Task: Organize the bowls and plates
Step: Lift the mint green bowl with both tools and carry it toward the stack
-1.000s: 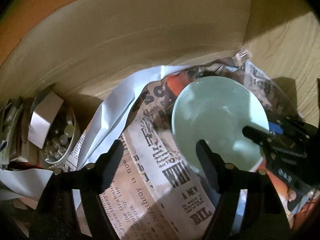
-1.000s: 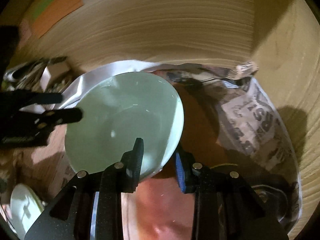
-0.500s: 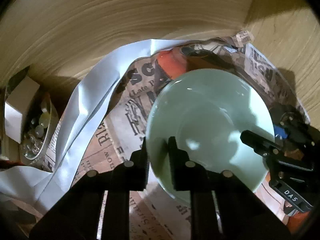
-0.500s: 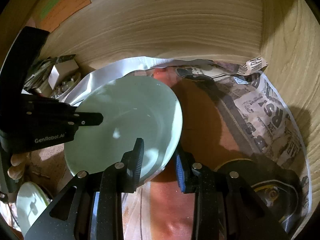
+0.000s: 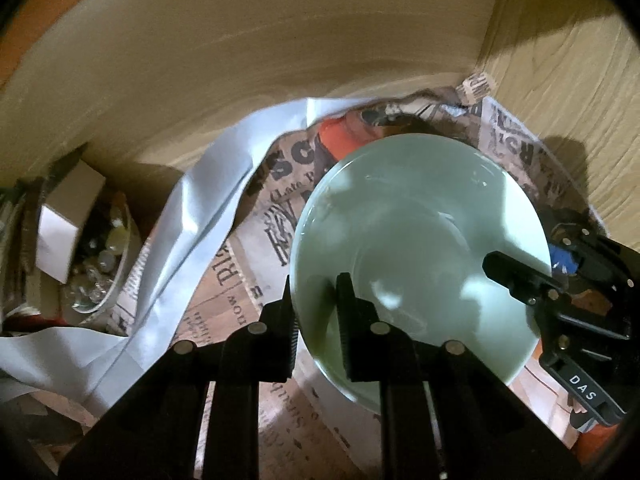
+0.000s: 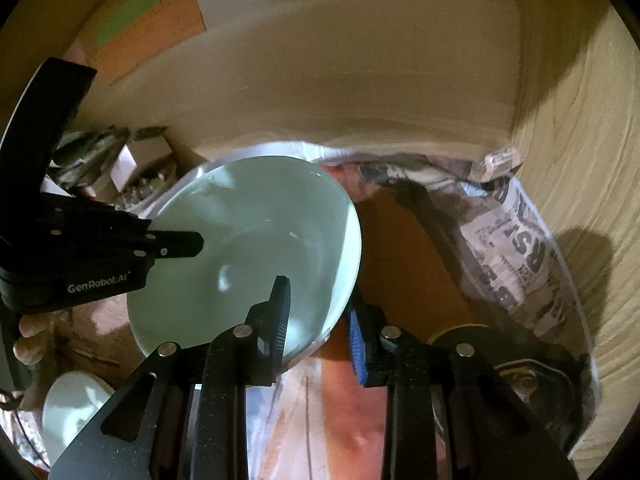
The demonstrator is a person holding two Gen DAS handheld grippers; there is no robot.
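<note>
Both tongs clamp the green bowl (image 5: 416,240) rim. Left tongs (image 5: 316,316) grip its left edge, right tongs (image 6: 320,320) its right, above newspaper (image 5: 240,264).

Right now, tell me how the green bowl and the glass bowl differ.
The green bowl is opaque; the glass bowl is clear. The green bowl is empty; the glass bowl holds beads and a small box. The left hand-held gripper and right hand-held gripper clamp the green bowl's rim; the glass bowl is untouched. Both are round.
</note>
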